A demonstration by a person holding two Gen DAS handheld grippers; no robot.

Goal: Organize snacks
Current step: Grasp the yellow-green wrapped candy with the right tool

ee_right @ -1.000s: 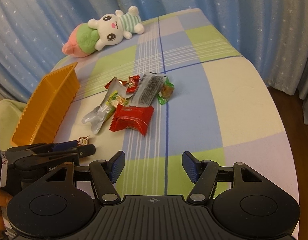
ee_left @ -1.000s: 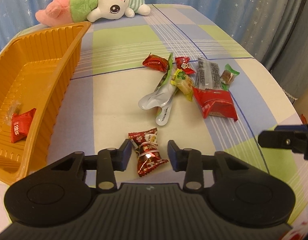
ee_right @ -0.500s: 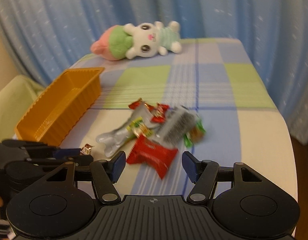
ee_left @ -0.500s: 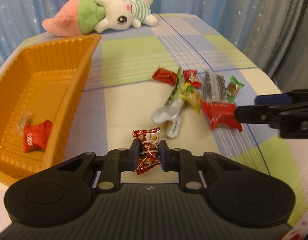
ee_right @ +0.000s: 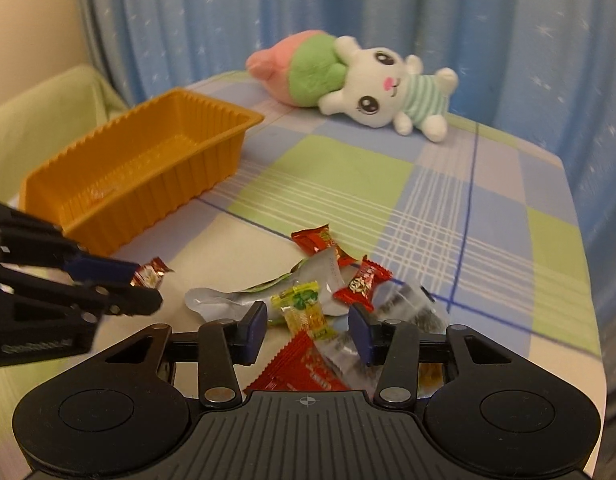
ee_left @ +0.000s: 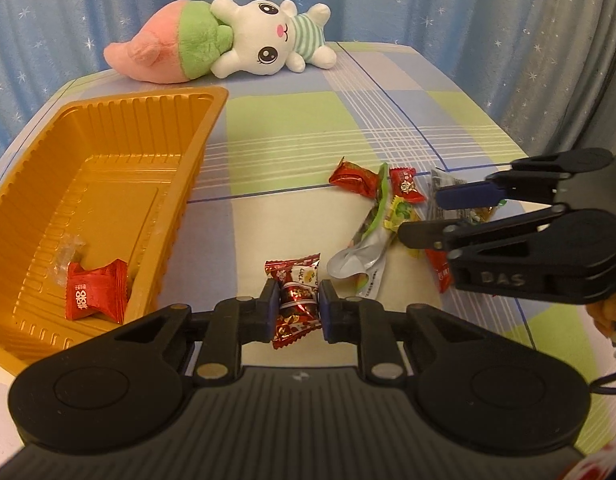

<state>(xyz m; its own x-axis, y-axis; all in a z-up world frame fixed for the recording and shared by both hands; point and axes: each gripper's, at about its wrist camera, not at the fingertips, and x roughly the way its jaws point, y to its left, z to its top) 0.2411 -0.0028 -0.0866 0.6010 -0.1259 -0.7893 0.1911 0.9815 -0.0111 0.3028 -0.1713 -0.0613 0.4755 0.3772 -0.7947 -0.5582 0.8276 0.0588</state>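
Left gripper (ee_left: pixel 295 309) jaws clamped tight; right gripper (ee_right: pixel 307 329) jaws closing, not gripping.

Left gripper (ee_left: pixel 295 307) jaws clamped on red-wrapped candy (ee_left: pixel 295 300); orange tray (ee_left: pixel 107 184) left, holding red packet (ee_left: pixel 93 296).

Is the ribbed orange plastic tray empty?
No, the ribbed orange plastic tray already holds a red wrapped snack and a clear wrapped candy.
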